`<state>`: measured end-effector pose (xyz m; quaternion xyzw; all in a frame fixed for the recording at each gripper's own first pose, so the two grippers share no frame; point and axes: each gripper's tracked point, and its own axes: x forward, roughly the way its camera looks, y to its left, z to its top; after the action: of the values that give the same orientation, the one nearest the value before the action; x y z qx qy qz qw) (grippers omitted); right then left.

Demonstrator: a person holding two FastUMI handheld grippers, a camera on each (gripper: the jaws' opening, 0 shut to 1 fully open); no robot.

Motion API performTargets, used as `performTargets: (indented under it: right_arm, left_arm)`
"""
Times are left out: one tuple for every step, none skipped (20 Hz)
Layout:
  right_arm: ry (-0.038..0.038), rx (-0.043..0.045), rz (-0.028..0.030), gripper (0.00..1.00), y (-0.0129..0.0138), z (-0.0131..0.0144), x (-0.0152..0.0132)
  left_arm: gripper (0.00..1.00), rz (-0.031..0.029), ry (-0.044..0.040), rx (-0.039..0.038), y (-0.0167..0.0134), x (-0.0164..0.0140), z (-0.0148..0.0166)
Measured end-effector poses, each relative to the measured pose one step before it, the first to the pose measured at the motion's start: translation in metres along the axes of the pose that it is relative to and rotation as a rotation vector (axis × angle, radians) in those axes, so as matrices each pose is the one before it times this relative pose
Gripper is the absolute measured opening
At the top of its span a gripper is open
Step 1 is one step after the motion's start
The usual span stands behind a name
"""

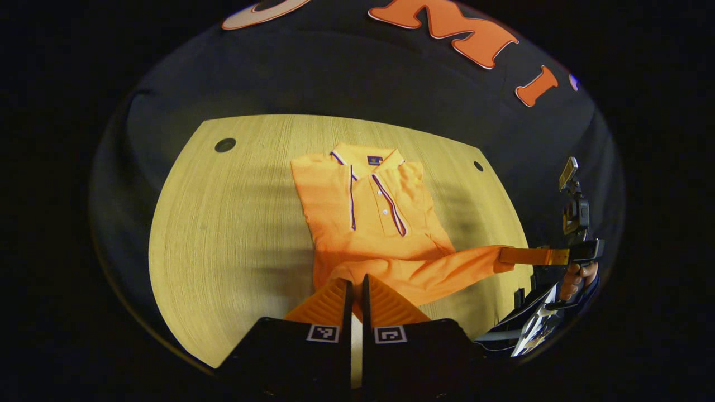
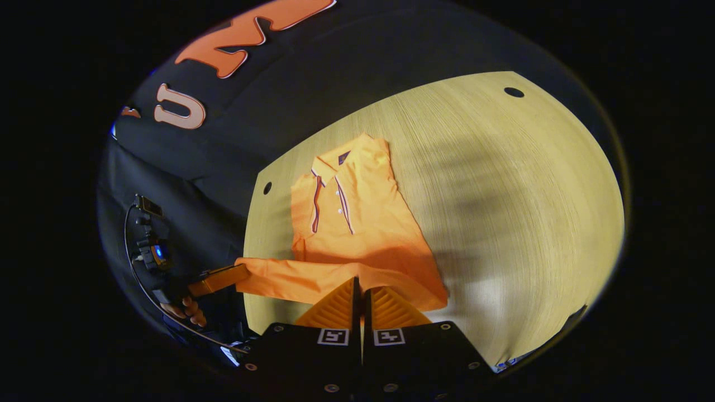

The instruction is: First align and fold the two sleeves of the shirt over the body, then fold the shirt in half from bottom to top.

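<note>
Orange shirt (image 1: 368, 218) w/ sleeves folded in; both tools (image 1: 356, 285) (image 2: 360, 285) clamped on its lifted hem, table (image 1: 223, 223) beneath.

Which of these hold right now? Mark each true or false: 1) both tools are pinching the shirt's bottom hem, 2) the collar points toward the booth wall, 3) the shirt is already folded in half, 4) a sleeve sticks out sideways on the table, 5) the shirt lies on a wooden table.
1) True: the left tool and the right tool each grip the hem of the shirt with fingers closed.
2) True: the collar lies at the far end.
3) False: only the hem is lifted; the body lies flat, placket showing.
4) False: both sides look folded in over the body.
5) True: it lies on the table.
</note>
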<state>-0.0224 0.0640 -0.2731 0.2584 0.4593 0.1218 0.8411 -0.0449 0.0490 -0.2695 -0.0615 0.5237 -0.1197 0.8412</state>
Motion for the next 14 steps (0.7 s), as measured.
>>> performTargets:
  right_arm:
    - [-0.00396, -0.01683, -0.00724, 0.02, 0.00156, 0.01041, 0.00466]
    - [-0.00536, -0.01107, -0.00387, 0.02, 0.00293, 0.01194, 0.00605]
    - [-0.00498, -0.00352, 0.00142, 0.02, 0.00374, 0.01318, 0.00475]
    - [-0.00724, 0.00337, -0.00297, 0.02, 0.00280, 0.01298, 0.00374]
    - [-0.00095, 0.00037, -0.00121, 0.02, 0.00175, 0.01100, 0.00687]
    - [-0.00451, 0.00235, -0.00895, 0.02, -0.00052, 0.01106, 0.00717]
    - [0.00076, 0.00082, -0.00198, 0.02, 0.00029, 0.00916, 0.00629]
    - [-0.00239, 0.00665, -0.00495, 0.02, 0.00037, 0.00986, 0.00619]
    - [0.00465, 0.00223, 0.00148, 0.02, 0.00133, 0.00805, 0.00665]
    - [0.00266, 0.00052, -0.00751, 0.02, -0.00104, 0.00782, 0.00952]
    - [0.00734, -0.00348, -0.00857, 0.02, -0.00207, 0.00828, 0.00906]
    - [0.00018, 0.00721, -0.01081, 0.02, -0.00177, 0.01017, 0.00817]
    - [0.00856, 0.01144, -0.00351, 0.02, -0.00038, 0.00621, 0.00583]
    - [0.00207, 0.01939, -0.03089, 0.02, -0.00594, 0.00659, 0.00794]
  left_arm:
    - [0.08, 0.00601, -0.00964, -0.00138, 0.00389, 0.00560, 0.01483]
    - [0.08, -0.00035, -0.00612, -0.00217, 0.00480, 0.00497, 0.01316]
    - [0.08, 0.00123, -0.00610, -0.00523, 0.00542, 0.00483, 0.01063]
    - [0.08, -0.00101, -0.00213, -0.00180, 0.00493, 0.00591, 0.00919]
    - [0.08, 0.00389, 0.00078, 0.00137, 0.00545, 0.00807, 0.00981]
    - [0.08, 0.00086, -0.00461, 0.00464, 0.00623, 0.00720, 0.00973]
    - [0.08, 0.00196, -0.00036, 0.00140, 0.00552, 0.00677, 0.00942]
    - [0.08, 0.00031, -0.00102, 0.00208, 0.00498, 0.00655, 0.00879]
    - [0.08, 0.00319, -0.00086, 0.00201, 0.00494, 0.00850, 0.00813]
    - [0.08, 0.00007, -0.00228, 0.00249, 0.00429, 0.00982, 0.00994]
    - [0.08, 0.00010, -0.00244, 0.01101, 0.00416, 0.00935, 0.00995]
    - [0.10, 0.00788, 0.00057, 0.01013, 0.00600, 0.01056, 0.00813]
    - [0.08, 0.00608, -0.00472, 0.00268, 0.00438, 0.01020, 0.00960]
    - [0.08, 0.00631, -0.00088, -0.00044, 0.00455, 0.01166, 0.00735]
